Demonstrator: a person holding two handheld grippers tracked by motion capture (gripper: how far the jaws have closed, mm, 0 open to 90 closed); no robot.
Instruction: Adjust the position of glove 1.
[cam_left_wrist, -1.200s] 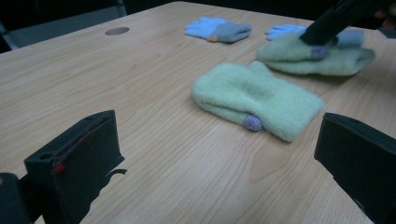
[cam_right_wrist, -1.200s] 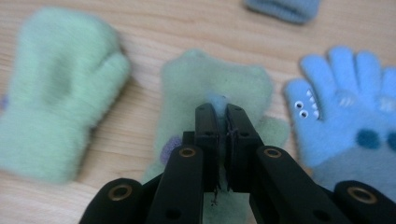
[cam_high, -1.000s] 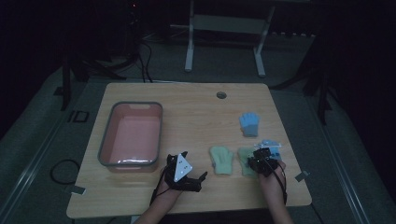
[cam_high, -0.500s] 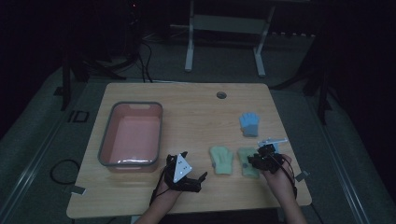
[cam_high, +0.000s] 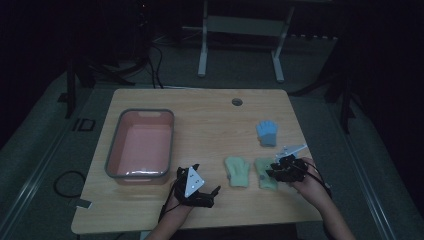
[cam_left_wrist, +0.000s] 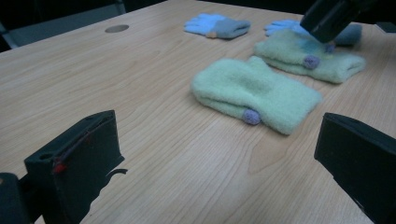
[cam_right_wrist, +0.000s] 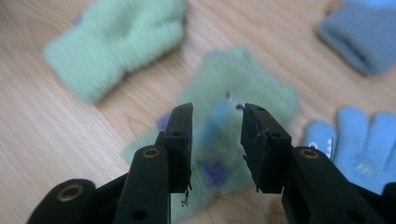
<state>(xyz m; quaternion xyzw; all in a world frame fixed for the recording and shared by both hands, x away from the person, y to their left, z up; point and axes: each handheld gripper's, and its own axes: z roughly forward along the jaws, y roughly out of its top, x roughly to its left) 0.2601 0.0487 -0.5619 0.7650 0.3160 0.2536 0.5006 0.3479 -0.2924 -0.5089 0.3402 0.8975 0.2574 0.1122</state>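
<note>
Two pale green mittens lie side by side near the table's front: one (cam_high: 237, 171) (cam_left_wrist: 254, 93) between my grippers, the other (cam_high: 263, 174) (cam_right_wrist: 243, 93) under my right gripper (cam_high: 276, 172) (cam_right_wrist: 215, 116). Its jaws have just been opening and stand apart above that mitten, with nothing between them. A light blue glove (cam_right_wrist: 357, 144) lies just beside it, and a blue glove with a grey cuff (cam_high: 267, 132) (cam_left_wrist: 217, 25) lies farther back. My left gripper (cam_high: 197, 192) (cam_left_wrist: 215, 186) rests on the wood, wide open and empty, pointing at the nearer mitten.
A pink bin (cam_high: 147, 111) with a grey rim stands at the left of the wooden table (cam_high: 210, 130). A round cable hole (cam_high: 237, 102) sits near the far edge. A metal stand (cam_high: 240, 30) is on the floor behind.
My right hand has shifted a little to the right and up over the second green mitten. The left gripper has stayed where it was.
</note>
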